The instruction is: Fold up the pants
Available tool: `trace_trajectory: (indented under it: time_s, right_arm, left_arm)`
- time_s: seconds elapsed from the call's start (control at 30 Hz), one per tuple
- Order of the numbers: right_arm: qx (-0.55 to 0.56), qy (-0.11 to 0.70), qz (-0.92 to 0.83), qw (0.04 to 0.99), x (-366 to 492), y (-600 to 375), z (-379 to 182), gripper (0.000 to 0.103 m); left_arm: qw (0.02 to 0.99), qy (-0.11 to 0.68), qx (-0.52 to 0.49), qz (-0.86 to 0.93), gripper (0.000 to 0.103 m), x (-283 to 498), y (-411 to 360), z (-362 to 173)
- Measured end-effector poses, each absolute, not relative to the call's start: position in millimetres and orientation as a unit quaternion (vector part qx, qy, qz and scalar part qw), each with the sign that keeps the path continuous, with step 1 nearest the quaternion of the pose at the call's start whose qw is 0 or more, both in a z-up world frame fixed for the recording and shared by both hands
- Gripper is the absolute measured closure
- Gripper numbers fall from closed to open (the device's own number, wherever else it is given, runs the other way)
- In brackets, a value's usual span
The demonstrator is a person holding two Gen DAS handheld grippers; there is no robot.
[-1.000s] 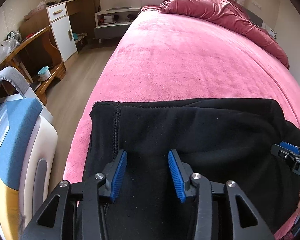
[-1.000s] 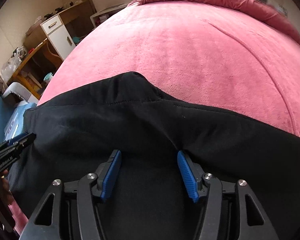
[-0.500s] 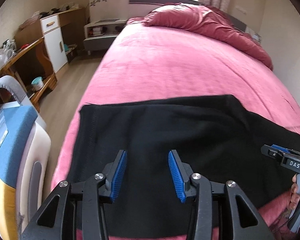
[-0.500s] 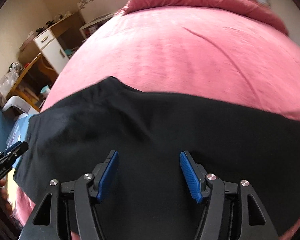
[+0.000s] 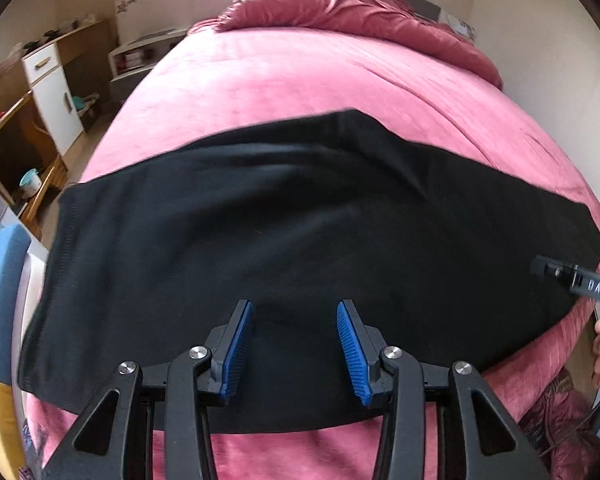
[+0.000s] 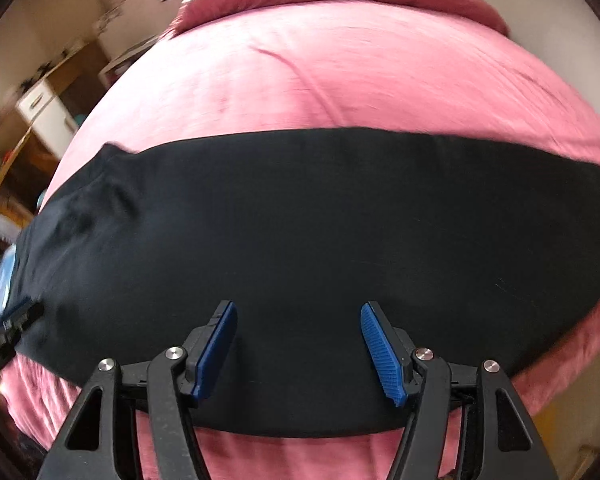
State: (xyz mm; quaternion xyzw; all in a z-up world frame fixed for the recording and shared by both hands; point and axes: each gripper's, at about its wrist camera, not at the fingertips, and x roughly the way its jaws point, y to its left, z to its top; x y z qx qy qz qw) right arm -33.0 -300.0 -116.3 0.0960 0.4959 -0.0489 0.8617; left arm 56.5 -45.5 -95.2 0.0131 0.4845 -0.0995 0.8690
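Bed [image 5: 340, 80] first: its pink plush cover fills both views, with a rumpled duvet [image 5: 340, 8] heaped at the 12 o'clock end. Across the near end lies the pants [image 5: 300, 232], black, already doubled leg on leg into one long band running from 9 o'clock to 3 o'clock. In the left wrist view a stitched end [image 5: 66, 248] sits at 9 o'clock and a raised point of cloth pokes out of the far edge toward 12 o'clock; the near edge hangs close to the bed's rim at 6 o'clock.

The left gripper [image 5: 295, 346] hovers above the band's near edge, its blue fingers [image 5: 238, 348] set wide apart with nothing between them. The right gripper [image 6: 298, 350] hovers likewise, fingers [image 6: 380, 354] spread wide and empty.

Judging from this layout, the step in hand is to fold the band across its length. To do it well, each gripper would best pinch one corner of the same short end, catching every layer, since plush grips cloth and a partial pinch would drag the lower leg askew. Lifting both corners level, carrying them over to the opposite end and matching edges before letting go should keep it square. The bump at 12 o'clock wants flattening first.
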Motion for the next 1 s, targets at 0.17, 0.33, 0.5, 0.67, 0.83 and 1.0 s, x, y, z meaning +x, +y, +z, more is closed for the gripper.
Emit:
trace_trajectory:
  time_s: [0.17, 0.33, 0.5, 0.67, 0.83, 1.0]
  right_arm:
    - [0.158, 0.463, -0.037, 0.872, -41, -327, -109, 0.038]
    - [0.281, 0.411, -0.057, 0.865, -71, -396, -98, 0.038]
    - [0.383, 0.345, -0.146, 0.844, -127, -483, -102, 0.040]
    - [0.454, 0.297, -0.205, 0.814, -159, -546, -120, 0.046]
    - [0.513, 0.261, -0.216, 0.789, -160, -591, -138, 0.048]
    - [0.545, 0.241, -0.220, 0.772, -139, -625, -150, 0.060]
  left_arm:
    - [0.868, 0.483, 0.026, -0.111, 0.059, 57, -59, -98]
    - [0.866, 0.485, 0.023, -0.117, 0.054, 59, -60, -102]
    - [0.861, 0.495, 0.011, -0.120, 0.054, 62, -56, -106]
    - [0.853, 0.506, 0.002, -0.127, 0.050, 68, -53, -108]
    - [0.849, 0.514, 0.004, -0.123, 0.050, 77, -58, -109]
    - [0.844, 0.523, 0.003, -0.121, 0.050, 82, -61, -110]
